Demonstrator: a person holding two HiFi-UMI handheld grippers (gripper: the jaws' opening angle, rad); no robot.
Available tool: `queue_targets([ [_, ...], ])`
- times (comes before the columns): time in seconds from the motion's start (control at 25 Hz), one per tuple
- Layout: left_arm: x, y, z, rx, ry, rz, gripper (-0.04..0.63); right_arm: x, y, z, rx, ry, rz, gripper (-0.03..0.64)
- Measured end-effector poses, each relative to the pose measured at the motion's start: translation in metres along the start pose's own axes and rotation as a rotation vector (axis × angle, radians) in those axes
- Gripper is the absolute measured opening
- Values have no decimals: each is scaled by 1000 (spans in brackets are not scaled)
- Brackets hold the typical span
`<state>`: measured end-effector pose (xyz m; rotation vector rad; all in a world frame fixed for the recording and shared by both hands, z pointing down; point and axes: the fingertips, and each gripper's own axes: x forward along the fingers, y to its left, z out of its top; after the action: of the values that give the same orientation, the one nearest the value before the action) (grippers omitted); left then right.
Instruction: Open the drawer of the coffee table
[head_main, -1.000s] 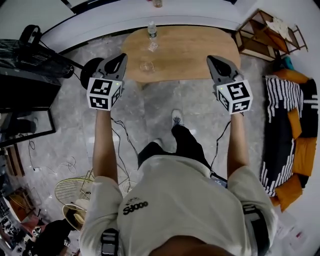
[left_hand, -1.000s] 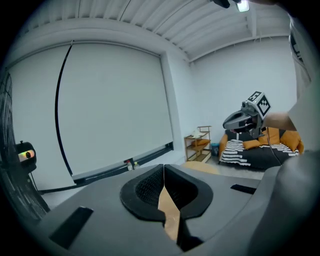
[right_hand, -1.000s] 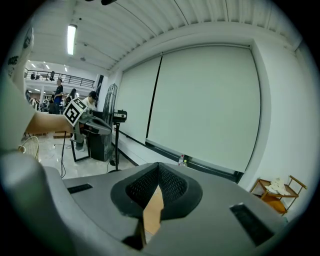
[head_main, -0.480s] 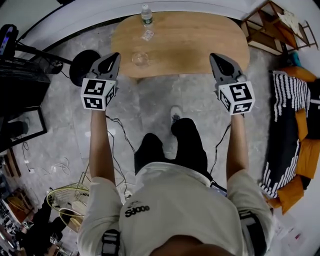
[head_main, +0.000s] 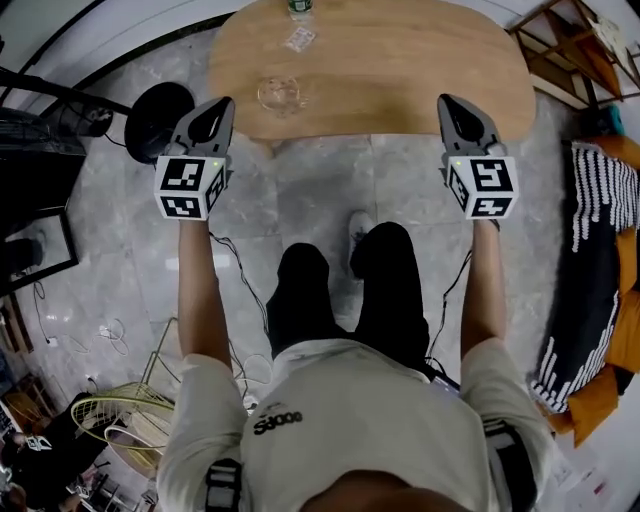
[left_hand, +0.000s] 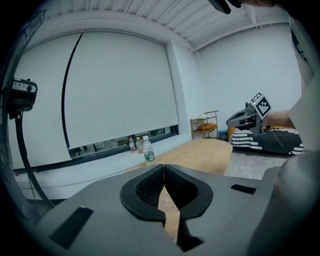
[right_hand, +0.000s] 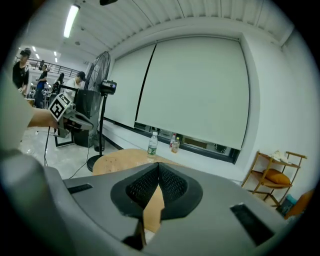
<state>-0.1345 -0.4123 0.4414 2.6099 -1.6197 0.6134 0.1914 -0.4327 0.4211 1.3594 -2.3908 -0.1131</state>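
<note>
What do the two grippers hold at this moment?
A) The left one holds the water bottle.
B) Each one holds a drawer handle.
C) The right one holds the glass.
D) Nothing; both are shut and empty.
D: the jaws of the left gripper and the right gripper meet with nothing between them, only the coffee table beyond.

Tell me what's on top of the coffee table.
A clear glass, a water bottle and a small flat piece sit on the coffee table. Its top hides any drawer.
</note>
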Motion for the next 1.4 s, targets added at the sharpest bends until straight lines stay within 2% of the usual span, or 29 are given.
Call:
queue_targets([
  [0.16,16,-11,-53,-3,8,-6,18,10,14,-48,81,-14,25,6],
  [0.56,34,-35,-142,-16,-70,20,18,30,37,-139,78,-23,3,6],
  [1.0,22,-33,-197,-4,-122,14,18,31,77,-171,75,-66,-29,6],
  [1.2,24,-33,-217,-14,-108,9,20,25,82,-186,78,-65,-49,6],
  [1.4,28,-29,-247,-56,-74,-1,20,29,90,-207,104,-29,-56,6],
])
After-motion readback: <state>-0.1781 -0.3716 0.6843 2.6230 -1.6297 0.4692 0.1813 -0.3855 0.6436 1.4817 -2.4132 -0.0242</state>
